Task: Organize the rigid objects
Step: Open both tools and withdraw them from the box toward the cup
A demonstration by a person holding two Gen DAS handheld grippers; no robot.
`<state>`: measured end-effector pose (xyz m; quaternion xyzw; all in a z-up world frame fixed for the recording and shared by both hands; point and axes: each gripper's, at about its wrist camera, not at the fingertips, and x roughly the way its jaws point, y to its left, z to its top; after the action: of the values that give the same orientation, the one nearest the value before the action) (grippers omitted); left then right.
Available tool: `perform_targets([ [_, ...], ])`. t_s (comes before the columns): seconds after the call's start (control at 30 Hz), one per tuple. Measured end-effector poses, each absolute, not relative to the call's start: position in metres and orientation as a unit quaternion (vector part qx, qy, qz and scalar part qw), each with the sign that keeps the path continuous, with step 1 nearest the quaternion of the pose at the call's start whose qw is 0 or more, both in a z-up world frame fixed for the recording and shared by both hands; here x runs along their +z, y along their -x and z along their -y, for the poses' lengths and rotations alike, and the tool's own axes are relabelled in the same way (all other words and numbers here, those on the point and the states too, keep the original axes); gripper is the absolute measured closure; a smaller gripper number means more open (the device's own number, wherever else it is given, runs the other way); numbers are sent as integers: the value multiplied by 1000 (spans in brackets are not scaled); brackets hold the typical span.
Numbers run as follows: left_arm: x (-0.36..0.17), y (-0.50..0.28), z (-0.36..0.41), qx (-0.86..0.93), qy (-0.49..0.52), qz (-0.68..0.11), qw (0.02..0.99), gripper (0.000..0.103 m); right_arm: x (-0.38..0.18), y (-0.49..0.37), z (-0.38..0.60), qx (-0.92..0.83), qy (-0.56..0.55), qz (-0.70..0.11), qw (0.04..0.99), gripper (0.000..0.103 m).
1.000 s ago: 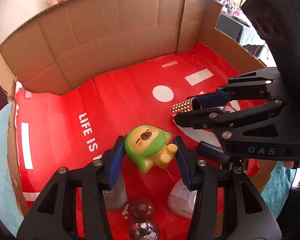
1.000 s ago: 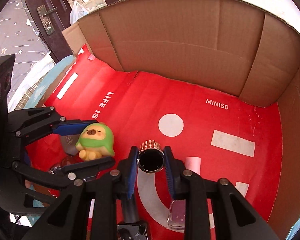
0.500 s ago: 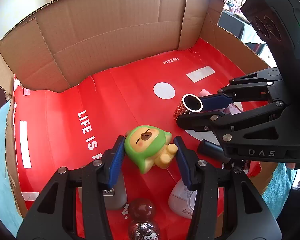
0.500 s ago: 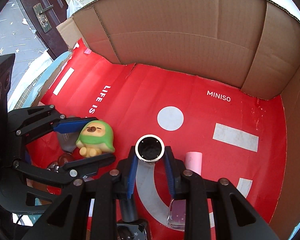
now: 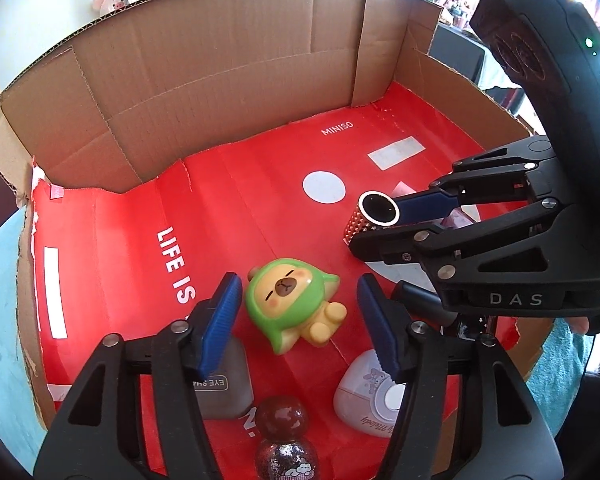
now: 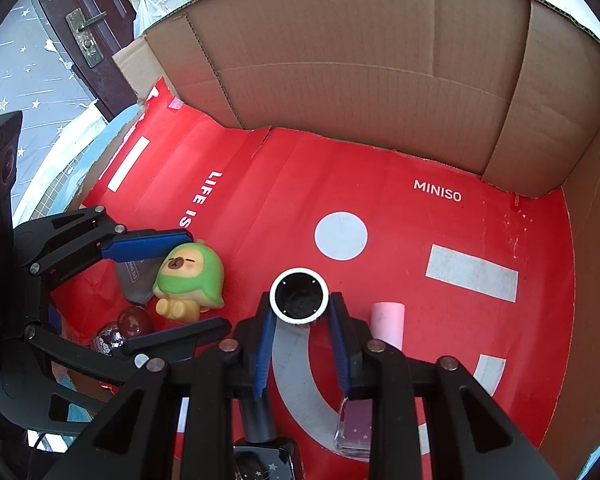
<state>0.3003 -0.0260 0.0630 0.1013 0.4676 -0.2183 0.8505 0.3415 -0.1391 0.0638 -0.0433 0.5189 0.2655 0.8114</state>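
Cardboard box [image 6: 360, 60] with red floor, holding everything. Right gripper [image 6: 300, 344] clamped on studded tube [image 6: 299, 296], tilted open end up, lifted above the floor near the middle; left gripper [image 5: 296, 320] spread apart around green-hooded toy [image 5: 292, 306], not touching it. Probably mid-carry; next: setting the tube down on bare floor, clear of pink cylinder [image 6: 388, 320]. One toy, one tube, two glossy balls [image 5: 282, 420], one white case [image 5: 370, 398], one grey compact [image 5: 228, 384].

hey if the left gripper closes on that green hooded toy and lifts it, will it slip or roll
The green hooded toy looks glossy and rounded, so it may slide against the flat pads of the left gripper. Lying on its back on the box floor, it would probably rock rather than roll, since its feet stick out. It seems rigid, likely light.
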Motion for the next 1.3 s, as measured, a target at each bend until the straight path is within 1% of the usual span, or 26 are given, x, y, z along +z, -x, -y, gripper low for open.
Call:
perform_targets([
  [0.13,66,-298,23,-214,-98,-460,856,44,66,-341,141,264,42,-517,813,74],
  [0.2,70,-294,20,-213,-94,-453,860,42,68,-340,142,263,41,-515,815,69],
  [0.23,73,-292,18,-213,-91,-450,862,40,69,-338,142,263,41,-514,815,66],
  [0.27,75,-290,16,-212,-89,-447,865,37,71,-337,143,263,41,-512,817,66],
  [0.4,89,-276,8,-207,-75,-429,876,34,80,-331,149,261,29,-503,823,63],
  [0.47,97,-267,4,-201,-70,-417,884,30,88,-325,152,262,20,-495,828,56],
  [0.53,106,-256,0,-191,-65,-399,895,27,98,-317,156,260,18,-484,836,52],
  [0.6,117,-244,-4,-182,-61,-378,906,27,108,-308,158,257,19,-470,844,47],
  [0.67,127,-233,-6,-174,-54,-359,915,26,119,-298,161,257,20,-454,853,38],
  [0.7,132,-226,-9,-169,-49,-350,920,24,125,-291,162,257,23,-445,858,36],
  [0.77,143,-213,-13,-158,-39,-327,931,15,139,-276,166,255,25,-423,869,30],
  [0.83,152,-195,-16,-150,-35,-300,942,14,150,-261,171,253,26,-404,879,26],
  [0.87,156,-189,-17,-147,-36,-290,945,13,156,-253,173,250,26,-393,884,21],
  [0.97,165,-167,-17,-136,-35,-265,954,12,170,-228,182,244,21,-360,900,11],
  [1.0,168,-158,-17,-133,-33,-256,957,12,174,-218,187,244,18,-349,905,10],
  [1.1,173,-138,-16,-123,-24,-237,963,6,184,-189,198,238,8,-320,917,4],
  [1.17,175,-123,-17,-118,-18,-224,967,5,188,-167,207,226,3,-300,927,0],
  [1.3,173,-93,-11,-102,-15,-195,975,4,192,-127,217,205,9,-265,942,0],
])
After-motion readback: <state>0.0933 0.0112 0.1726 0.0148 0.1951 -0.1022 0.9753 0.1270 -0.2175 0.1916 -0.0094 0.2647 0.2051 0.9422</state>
